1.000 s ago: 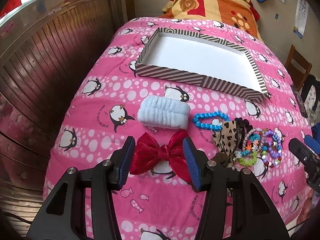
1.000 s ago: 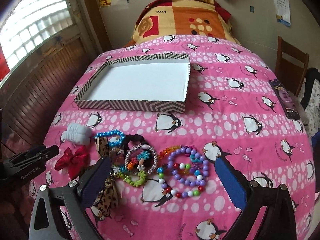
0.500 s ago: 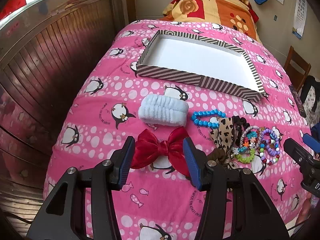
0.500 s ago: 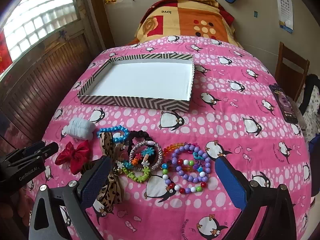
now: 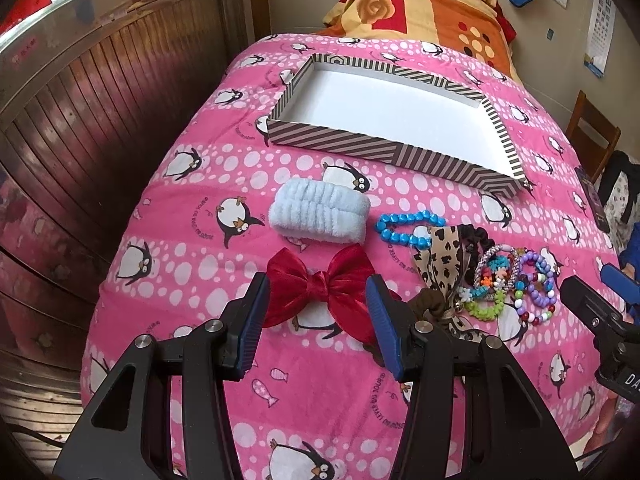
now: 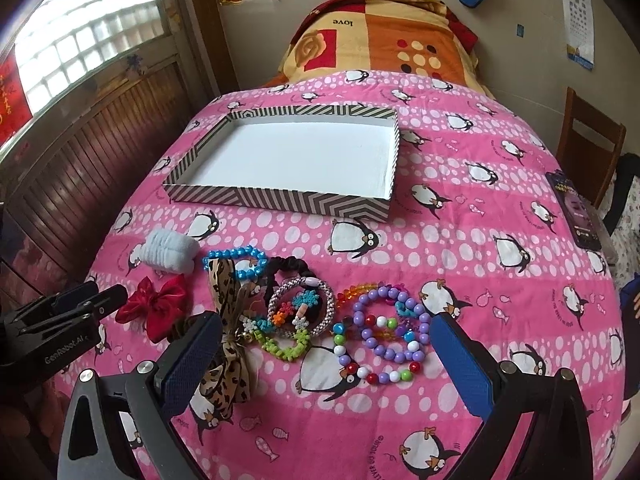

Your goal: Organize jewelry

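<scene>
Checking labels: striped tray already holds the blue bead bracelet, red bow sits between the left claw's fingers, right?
Not quite. The striped tray is empty; the blue bead bracelet lies on the quilt in front of it, per the right wrist view. The red bow does sit between the open left claw fingers.

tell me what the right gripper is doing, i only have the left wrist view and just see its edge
observer: The right gripper is wide open, with nothing between its pads.
operator: ok what's it lined up on
observer: In the right wrist view the purple bead bracelet sits between its two fingers, nearer the right one.
operator: anything in that pile i can't make out from here
observer: A rainbow clear-bead bracelet lies just behind the purple one, touching it.
</scene>
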Tool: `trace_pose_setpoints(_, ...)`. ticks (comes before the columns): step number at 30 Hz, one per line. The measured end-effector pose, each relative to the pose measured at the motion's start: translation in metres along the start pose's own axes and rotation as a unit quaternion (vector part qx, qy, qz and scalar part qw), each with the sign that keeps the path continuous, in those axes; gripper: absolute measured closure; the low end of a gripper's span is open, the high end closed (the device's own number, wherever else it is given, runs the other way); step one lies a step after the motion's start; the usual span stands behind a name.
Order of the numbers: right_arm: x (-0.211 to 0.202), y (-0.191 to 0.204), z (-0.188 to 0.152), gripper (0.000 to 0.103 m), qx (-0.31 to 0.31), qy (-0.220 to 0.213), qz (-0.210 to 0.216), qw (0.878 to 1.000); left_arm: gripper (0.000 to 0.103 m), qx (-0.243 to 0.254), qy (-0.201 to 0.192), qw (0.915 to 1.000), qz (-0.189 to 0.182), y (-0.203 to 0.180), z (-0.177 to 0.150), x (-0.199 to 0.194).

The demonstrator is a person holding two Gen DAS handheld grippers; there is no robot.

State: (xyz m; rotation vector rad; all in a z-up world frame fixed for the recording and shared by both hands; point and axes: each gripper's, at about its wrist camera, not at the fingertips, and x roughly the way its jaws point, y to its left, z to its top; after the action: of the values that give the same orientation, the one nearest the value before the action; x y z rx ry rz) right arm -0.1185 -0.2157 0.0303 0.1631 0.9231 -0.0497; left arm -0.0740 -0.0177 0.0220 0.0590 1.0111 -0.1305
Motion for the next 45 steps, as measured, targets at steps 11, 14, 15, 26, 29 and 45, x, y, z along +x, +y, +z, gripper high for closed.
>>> trace_pose_setpoints(11,0.0,-0.003,-0.001,0.0,0.0,0.004,-0.002,1.0,0.054,-0.001,0.004,0.9999,-0.011,-0.001,-0.001,0.002)
trace_pose_setpoints(14,0.001,-0.002,-0.002,0.0,-0.004,0.005,-0.005,1.0,0.054,-0.001,0.002,0.9999,-0.01,0.0,-0.001,0.002)
trace_pose_setpoints(15,0.001,-0.002,-0.002,0.0,-0.005,0.006,-0.005,1.0,0.054,-0.001,0.001,0.9999,-0.01,0.0,-0.001,0.003)
trace_pose_setpoints(26,0.002,0.001,0.0,0.0,-0.01,0.003,-0.008,1.0,0.054,0.001,0.003,0.9999,-0.011,0.004,0.0,0.006)
trace_pose_setpoints(29,0.002,0.004,0.0,0.0,-0.014,0.004,-0.011,1.0,0.054,0.0,0.007,0.9999,-0.01,0.006,-0.001,0.008)
trace_pose_setpoints(45,0.008,0.004,-0.002,0.0,-0.011,0.01,-0.02,1.0,0.054,-0.01,0.013,0.9997,-0.018,0.018,0.0,0.01)
